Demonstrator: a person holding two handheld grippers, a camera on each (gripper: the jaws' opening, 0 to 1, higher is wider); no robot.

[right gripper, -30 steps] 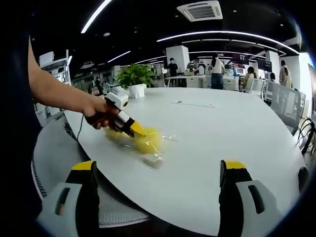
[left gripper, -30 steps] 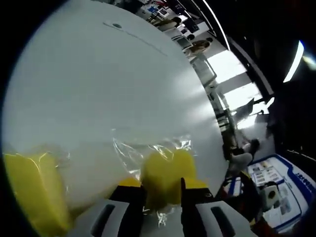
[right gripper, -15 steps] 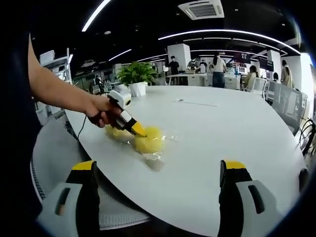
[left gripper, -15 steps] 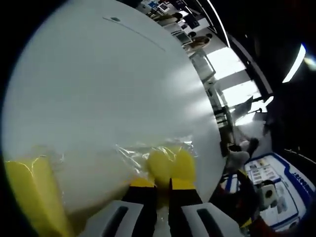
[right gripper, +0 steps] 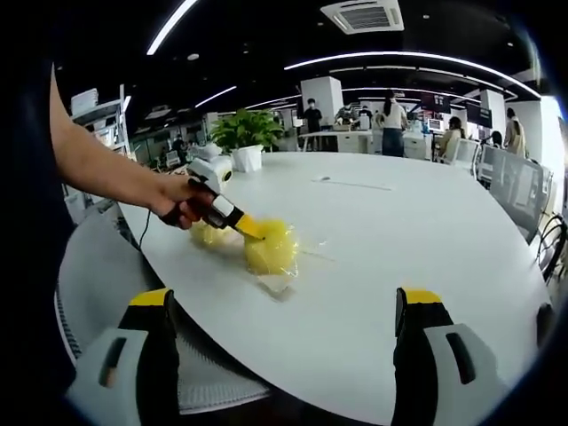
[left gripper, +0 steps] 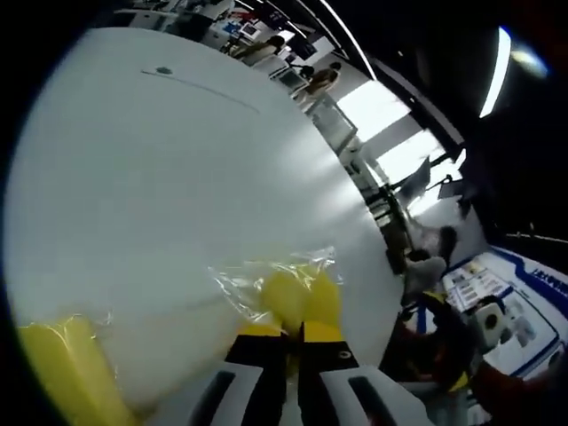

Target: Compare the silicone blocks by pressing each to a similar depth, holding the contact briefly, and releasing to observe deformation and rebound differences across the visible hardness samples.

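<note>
A yellow silicone block (left gripper: 297, 295) in crinkled clear wrap sits just past the tips of my left gripper (left gripper: 290, 330). Its jaws are pressed together on the block's near edge. In the right gripper view a person's hand holds that left gripper (right gripper: 251, 232) against the same block (right gripper: 272, 249), which looks tipped up off the white table (right gripper: 390, 240), with loose wrap hanging below it. A second yellow block (left gripper: 62, 373) lies to the left, also visible behind the hand (right gripper: 207, 235). My right gripper (right gripper: 284, 300) hangs wide open short of the table's near edge, holding nothing.
A potted plant (right gripper: 241, 140) stands at the table's far left. A grey chair (right gripper: 102, 266) sits by the near left edge. A thin small item (right gripper: 344, 185) lies far across the table. People and desks are in the background.
The left jaws went from apart around the wrapped block to pressed together on it. The block now stands taller and sits slightly further right on the table. The right gripper stayed still.
</note>
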